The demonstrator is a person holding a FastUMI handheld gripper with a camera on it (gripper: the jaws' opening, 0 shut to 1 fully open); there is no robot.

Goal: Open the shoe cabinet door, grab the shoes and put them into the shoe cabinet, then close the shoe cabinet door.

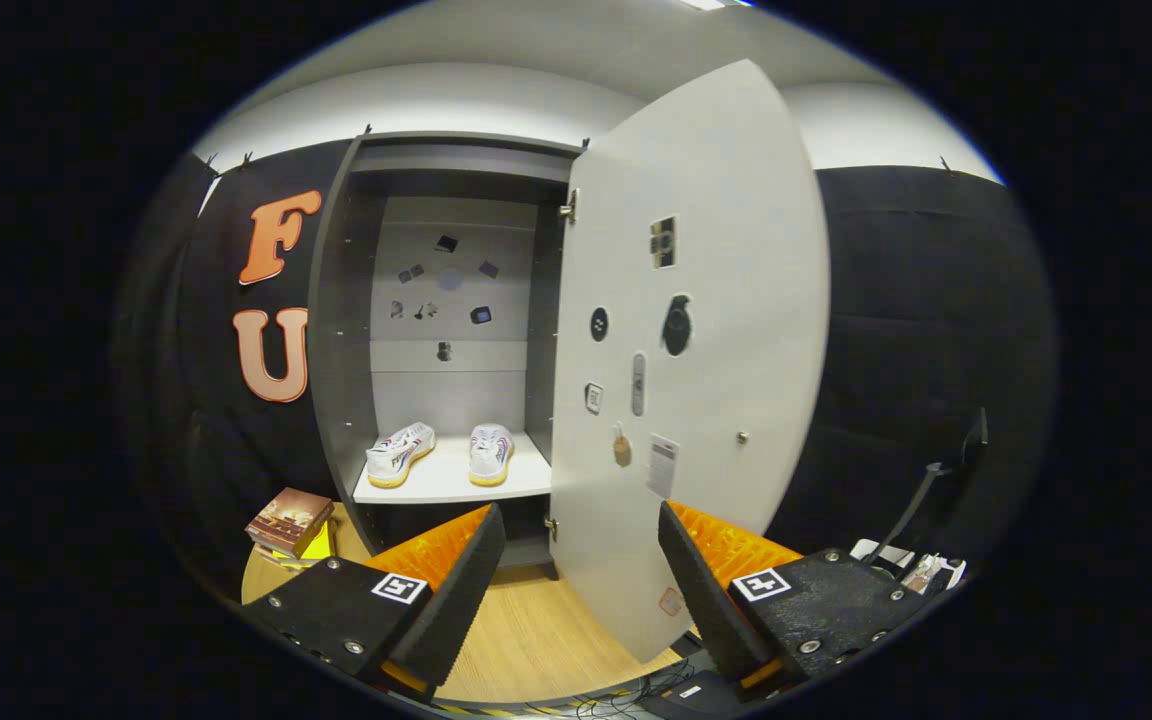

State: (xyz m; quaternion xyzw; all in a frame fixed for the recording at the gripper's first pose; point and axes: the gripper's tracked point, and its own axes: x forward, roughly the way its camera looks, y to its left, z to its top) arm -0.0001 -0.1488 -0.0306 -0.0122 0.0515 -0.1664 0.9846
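The grey shoe cabinet (pixel 341 330) stands ahead with its interior exposed. Its door (pixel 696 340) is swung open toward me, with a small knob (pixel 742 437) near its outer side. Two white sneakers sit side by side on the white shelf (pixel 446 485) inside: the left shoe (pixel 399 453) and the right shoe (pixel 490 452). My gripper (pixel 581 570) is open and holds nothing. The door's lower edge hangs just ahead of the fingers, nearer the right finger (pixel 701 590). The left finger (pixel 456 590) points below the shelf.
A stack of books (pixel 288 520) lies on the wooden floor (pixel 536 630) to the left of the cabinet. A dark stand with cables (pixel 921 520) is at the right. Small stickers dot the door's face and the cabinet's back wall.
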